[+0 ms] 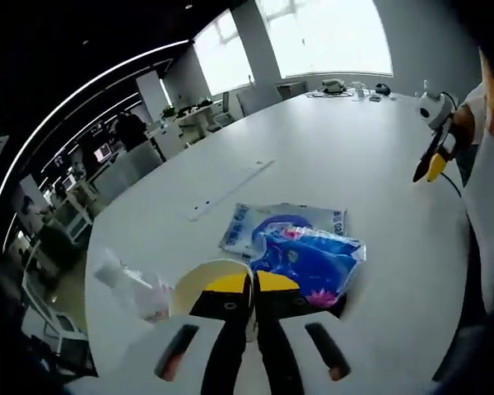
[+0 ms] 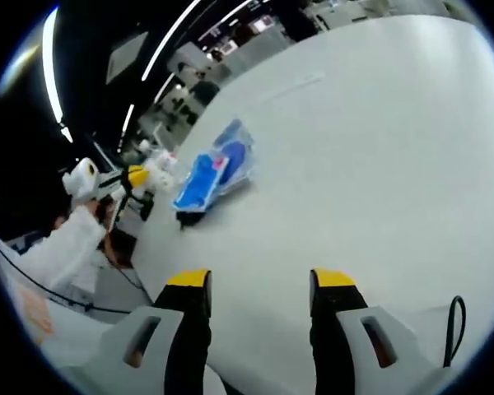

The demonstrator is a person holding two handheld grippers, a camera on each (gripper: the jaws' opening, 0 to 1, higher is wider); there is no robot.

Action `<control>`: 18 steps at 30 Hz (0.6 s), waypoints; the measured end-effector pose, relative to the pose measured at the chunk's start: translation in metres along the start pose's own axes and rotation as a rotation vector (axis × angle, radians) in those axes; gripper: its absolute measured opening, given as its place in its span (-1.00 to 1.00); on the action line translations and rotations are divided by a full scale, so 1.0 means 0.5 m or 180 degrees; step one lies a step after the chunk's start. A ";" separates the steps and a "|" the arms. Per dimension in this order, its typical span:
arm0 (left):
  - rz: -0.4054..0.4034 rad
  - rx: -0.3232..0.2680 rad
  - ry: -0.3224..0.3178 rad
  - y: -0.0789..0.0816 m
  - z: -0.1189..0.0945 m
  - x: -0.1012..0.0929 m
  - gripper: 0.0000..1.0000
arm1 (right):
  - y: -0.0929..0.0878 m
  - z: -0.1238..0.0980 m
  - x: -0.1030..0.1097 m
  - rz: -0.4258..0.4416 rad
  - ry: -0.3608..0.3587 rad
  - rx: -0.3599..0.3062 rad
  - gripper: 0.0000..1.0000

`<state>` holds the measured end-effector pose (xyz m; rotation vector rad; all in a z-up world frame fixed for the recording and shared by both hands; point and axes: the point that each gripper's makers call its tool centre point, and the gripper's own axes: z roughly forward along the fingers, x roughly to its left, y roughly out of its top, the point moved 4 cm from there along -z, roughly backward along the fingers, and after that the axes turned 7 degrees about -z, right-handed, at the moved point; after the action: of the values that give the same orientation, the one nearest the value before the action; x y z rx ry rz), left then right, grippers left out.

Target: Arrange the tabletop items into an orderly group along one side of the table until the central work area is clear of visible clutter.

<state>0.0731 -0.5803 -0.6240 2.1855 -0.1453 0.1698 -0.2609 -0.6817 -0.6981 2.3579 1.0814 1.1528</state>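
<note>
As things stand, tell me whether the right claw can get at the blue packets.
Probably yes. The right claw is open with bare white table between it and the blue packets; only the left claw hovers close beside them.

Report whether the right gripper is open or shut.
Open. In the right gripper view, the right gripper has its yellow-tipped fingers standing well apart, with bare white table showing between them and nothing held.

Bright windows [image 1: 325, 37] light an office beyond the white table [image 1: 337, 156].
</note>
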 end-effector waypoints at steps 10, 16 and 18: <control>0.0032 -0.0093 0.0045 0.001 0.056 0.029 -1.00 | -0.006 0.002 0.003 -0.0015 -0.0031 0.0107 -0.08; 0.0114 -0.0069 -0.0005 -0.007 0.086 0.037 -1.00 | -0.008 0.012 0.006 -0.0023 -0.0036 0.0184 -0.08; 0.0115 -0.0073 -0.0007 -0.009 0.094 0.040 -1.00 | -0.007 0.017 0.007 -0.0027 -0.0031 0.0205 -0.08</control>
<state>0.0966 -0.6168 -0.6514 2.1613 -0.1872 0.1851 -0.2549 -0.6764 -0.7034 2.4024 1.1404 1.1183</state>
